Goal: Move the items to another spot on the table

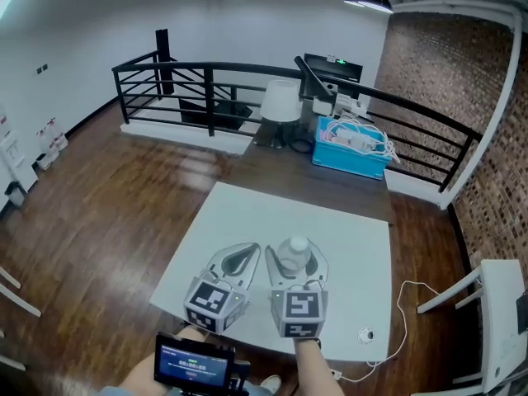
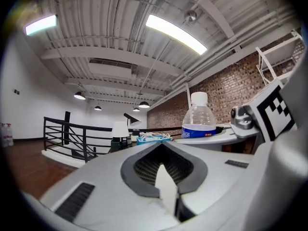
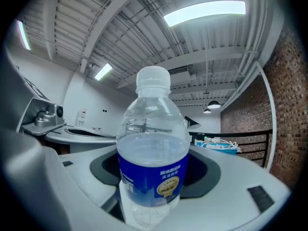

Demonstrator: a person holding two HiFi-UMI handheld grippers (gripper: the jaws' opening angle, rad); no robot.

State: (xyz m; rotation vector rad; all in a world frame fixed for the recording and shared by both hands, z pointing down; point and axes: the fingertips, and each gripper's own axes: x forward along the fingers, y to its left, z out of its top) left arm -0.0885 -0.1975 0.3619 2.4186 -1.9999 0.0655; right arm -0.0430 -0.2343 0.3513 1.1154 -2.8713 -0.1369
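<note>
A clear water bottle (image 1: 295,251) with a white cap and a blue label stands upright between the jaws of my right gripper (image 1: 294,264), which is shut on it above the white table (image 1: 247,213). In the right gripper view the bottle (image 3: 153,162) fills the middle, with the pads of the right gripper (image 3: 153,201) against its lower body. My left gripper (image 1: 249,252) hovers just to the left, jaws together and nothing in them. The left gripper view shows its own jaws (image 2: 166,179) meeting at the tip, and the bottle (image 2: 198,121) off to the right.
Beyond the table stand a blue box of white cables (image 1: 351,147), a white lamp (image 1: 280,101) and a black railing (image 1: 206,77). A small round object (image 1: 365,334) with a white cable lies near the table's near right corner. A white frame (image 1: 495,304) stands at the right.
</note>
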